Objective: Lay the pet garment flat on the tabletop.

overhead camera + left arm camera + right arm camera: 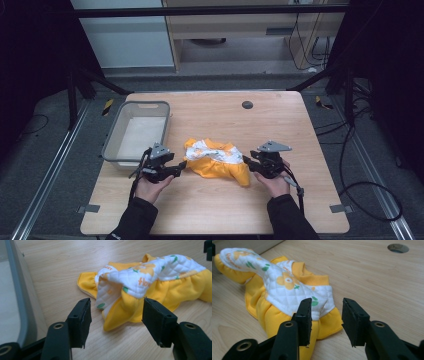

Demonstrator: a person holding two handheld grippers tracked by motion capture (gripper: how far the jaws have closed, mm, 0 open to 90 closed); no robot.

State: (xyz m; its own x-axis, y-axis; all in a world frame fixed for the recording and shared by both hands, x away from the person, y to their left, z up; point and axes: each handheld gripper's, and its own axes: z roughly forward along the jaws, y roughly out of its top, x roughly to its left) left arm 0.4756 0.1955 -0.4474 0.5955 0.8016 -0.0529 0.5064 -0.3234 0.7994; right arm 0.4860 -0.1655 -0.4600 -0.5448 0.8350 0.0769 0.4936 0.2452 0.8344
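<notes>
A crumpled yellow and white quilted baby garment [217, 159] lies on the wooden table [215, 205], a little in front of its middle. My left gripper [181, 165] sits at the garment's left end with its jaws open. In the left gripper view a yellow fold of the garment [150, 282] lies just ahead of and partly between the jaws of the left gripper [116, 307], untouched by the pads. My right gripper [246, 161] is at the garment's right end, also open. In the right gripper view the garment's [287, 287] yellow hem lies beside the left jaw of the right gripper [325, 307].
A grey mesh basket [137, 105] with a pale bottom stands at the table's left side, close to my left hand; its rim [17, 290] runs along the left of the left gripper view. A round cable hole [247, 104] is near the far edge.
</notes>
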